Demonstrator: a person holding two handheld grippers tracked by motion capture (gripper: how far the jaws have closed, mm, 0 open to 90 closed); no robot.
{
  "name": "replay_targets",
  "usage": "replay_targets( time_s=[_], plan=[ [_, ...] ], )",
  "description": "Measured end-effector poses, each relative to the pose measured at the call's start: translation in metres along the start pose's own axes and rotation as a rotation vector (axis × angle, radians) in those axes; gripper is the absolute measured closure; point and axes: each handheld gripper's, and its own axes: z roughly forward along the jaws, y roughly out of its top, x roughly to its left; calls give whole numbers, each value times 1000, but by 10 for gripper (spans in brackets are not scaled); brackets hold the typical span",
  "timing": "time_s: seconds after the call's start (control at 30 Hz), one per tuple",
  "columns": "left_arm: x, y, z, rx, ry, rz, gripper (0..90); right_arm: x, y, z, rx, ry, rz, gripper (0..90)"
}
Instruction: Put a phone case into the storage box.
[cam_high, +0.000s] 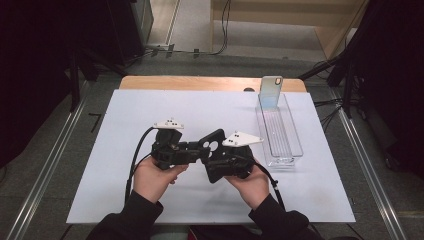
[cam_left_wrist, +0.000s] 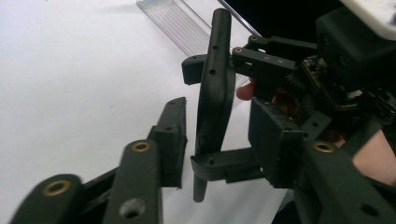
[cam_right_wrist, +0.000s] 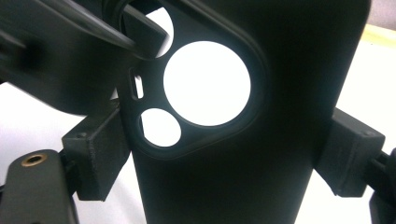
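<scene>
A black phone case (cam_high: 214, 141) with a camera cutout is held up over the white mat between both hands. My right gripper (cam_high: 216, 156) is shut on it: in the right gripper view the two pads (cam_right_wrist: 95, 156) press on the case's (cam_right_wrist: 261, 140) long edges. My left gripper (cam_high: 199, 150) reaches in from the left and stands open around the case's thin side. In the left gripper view the case (cam_left_wrist: 215, 93) stands edge-on between the left gripper's (cam_left_wrist: 218, 119) jaws, with a gap to each pad. The right gripper's fingers (cam_left_wrist: 219, 165) clamp it above and below.
A clear plastic tray (cam_high: 292, 145) lies at the right of the white mat (cam_high: 150, 110). A phone in a shiny pale case (cam_high: 271, 91) stands upright at the tray's far end. The wooden table edge (cam_high: 200, 83) runs behind the mat.
</scene>
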Motion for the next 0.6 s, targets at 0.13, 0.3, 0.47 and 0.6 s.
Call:
replay_targets(
  time_s=[0.13,0.3,0.47,0.6],
  plan=[
    [2,1,-5,0,-6,2,466,-7,-1,-2,2,3,19,129],
    [9,-3,-5,38,-21,22,387,-16,-1,-6,-2,21,15,129],
    [17,-9,-6,59,-47,97,354,-26,0,-10,-1,59,22,129],
    [24,-15,-7,56,-55,114,338,-33,2,-15,-4,90,26,129]
  ],
)
